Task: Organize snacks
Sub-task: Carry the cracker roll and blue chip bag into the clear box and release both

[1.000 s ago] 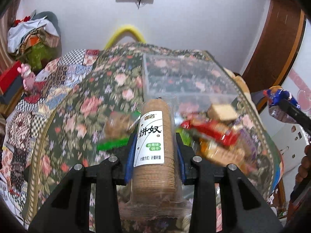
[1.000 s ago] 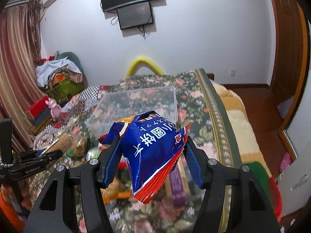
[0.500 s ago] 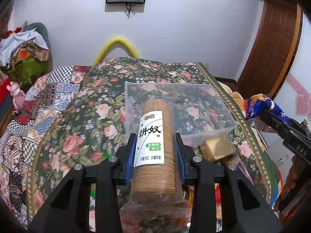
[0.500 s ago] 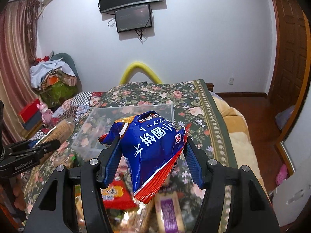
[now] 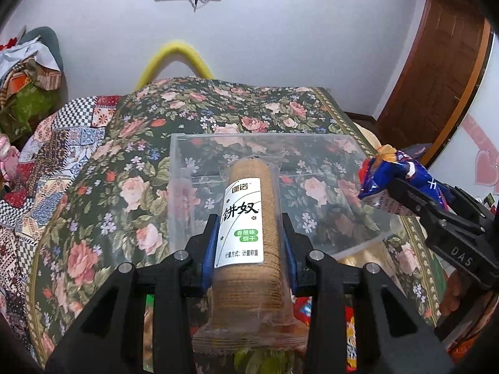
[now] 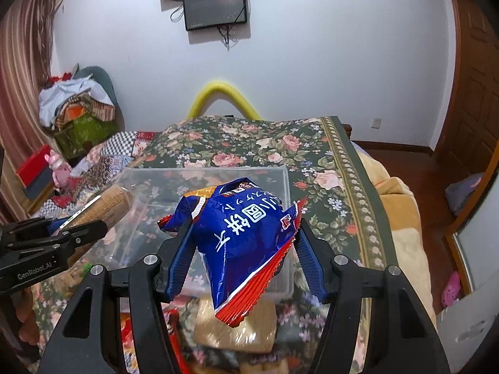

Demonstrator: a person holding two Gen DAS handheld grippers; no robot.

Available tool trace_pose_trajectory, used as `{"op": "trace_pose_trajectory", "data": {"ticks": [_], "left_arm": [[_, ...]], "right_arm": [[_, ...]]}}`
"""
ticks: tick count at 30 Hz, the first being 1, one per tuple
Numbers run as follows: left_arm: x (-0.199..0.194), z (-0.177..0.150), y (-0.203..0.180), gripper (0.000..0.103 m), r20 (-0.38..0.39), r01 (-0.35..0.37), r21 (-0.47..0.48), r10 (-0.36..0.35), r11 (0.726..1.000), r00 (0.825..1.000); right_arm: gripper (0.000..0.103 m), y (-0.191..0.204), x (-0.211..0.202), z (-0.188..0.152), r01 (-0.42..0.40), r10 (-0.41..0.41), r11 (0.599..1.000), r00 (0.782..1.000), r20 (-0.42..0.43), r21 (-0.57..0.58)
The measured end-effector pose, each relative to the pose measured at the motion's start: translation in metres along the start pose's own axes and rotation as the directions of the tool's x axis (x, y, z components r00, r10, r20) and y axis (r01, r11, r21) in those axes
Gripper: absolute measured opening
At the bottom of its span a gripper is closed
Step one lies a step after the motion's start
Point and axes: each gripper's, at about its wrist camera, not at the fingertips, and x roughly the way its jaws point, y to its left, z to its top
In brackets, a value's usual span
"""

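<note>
My left gripper is shut on a clear-wrapped roll of round biscuits with a white label, held over the near edge of an empty clear plastic box on the floral bedspread. My right gripper is shut on a blue and red snack bag, held above the same box at its right side. The right gripper with the blue bag shows at the right of the left wrist view. The left gripper with the biscuit roll shows at the left of the right wrist view.
Loose snack packets lie on the bedspread just below both grippers, near the box's front. A yellow curved tube stands behind the bed. Clutter is piled at the far left. A wooden door is at the right.
Both grippers have moved forward and up from the snack pile toward the clear box, each still holding its snack. The box now lies directly under the biscuit roll and the blue bag.
</note>
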Motion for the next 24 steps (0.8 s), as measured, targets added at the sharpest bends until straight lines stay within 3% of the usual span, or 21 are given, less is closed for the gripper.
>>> {"op": "trace_pose_trajectory", "data": {"ticks": [16, 24], "left_arm": [[0.057, 0.007, 0.004, 0.036, -0.067, -0.034, 0.028, 0.036, 0.999, 0.997], [0.046, 0.007, 0.001, 0.036, -0.020, -0.058, 0.052, 0.059, 0.997, 0.998]], "right_arm": [[0.059, 0.006, 0.055, -0.006, 0.002, -0.015, 0.996, 0.989, -0.147, -0.087], [0.066, 0.011, 0.059, -0.005, -0.010, -0.007, 0.996, 0.984, -0.180, -0.092]]}}
